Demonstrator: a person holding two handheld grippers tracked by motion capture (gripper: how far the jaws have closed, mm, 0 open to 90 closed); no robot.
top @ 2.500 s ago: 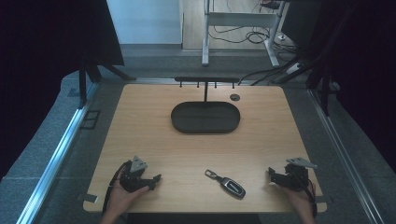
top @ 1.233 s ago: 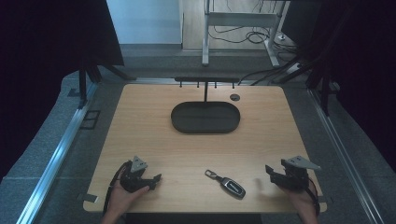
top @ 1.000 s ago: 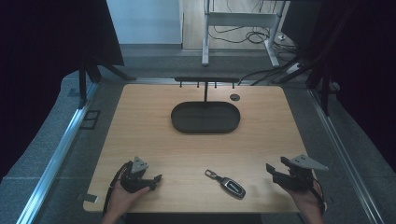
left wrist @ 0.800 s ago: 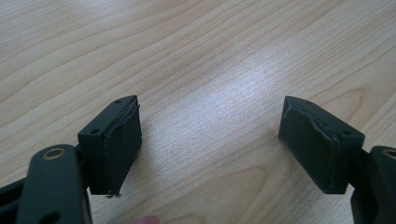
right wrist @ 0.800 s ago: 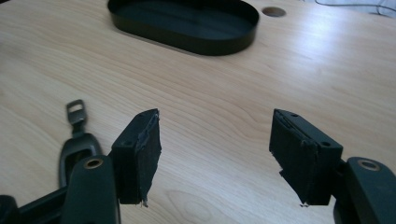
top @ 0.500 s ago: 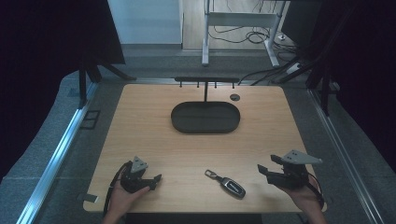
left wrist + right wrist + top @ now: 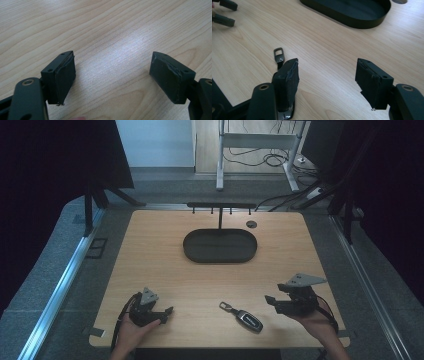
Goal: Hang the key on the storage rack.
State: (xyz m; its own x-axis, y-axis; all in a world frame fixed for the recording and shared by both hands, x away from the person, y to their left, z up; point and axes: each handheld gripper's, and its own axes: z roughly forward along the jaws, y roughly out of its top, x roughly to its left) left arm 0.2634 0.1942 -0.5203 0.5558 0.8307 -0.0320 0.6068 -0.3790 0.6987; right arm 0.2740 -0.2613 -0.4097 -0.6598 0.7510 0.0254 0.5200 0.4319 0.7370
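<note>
A black car key fob (image 7: 248,319) with a metal loop (image 7: 226,307) lies near the table's front edge, right of centre. My right gripper (image 7: 270,303) hovers just to its right, jaws open and pointing left at it. In the right gripper view the jaws (image 7: 327,77) stand wide apart with nothing between them. There the fob's loop (image 7: 278,53) shows beside the left pad (image 7: 289,75), which hides most of the fob. My left gripper (image 7: 167,314) rests at the front left, open, over bare wood (image 7: 112,72).
A black oval tray (image 7: 190,251) sits at the table's centre back, with its wall (image 7: 362,23) in the right gripper view. Behind it stands a black hook rack (image 7: 220,206), and a round grommet (image 7: 251,224) lies to its right. The left gripper (image 7: 224,12) shows far off.
My right gripper has moved left toward the key fob and lifted a little. The left gripper and the fob have stayed where they were.
</note>
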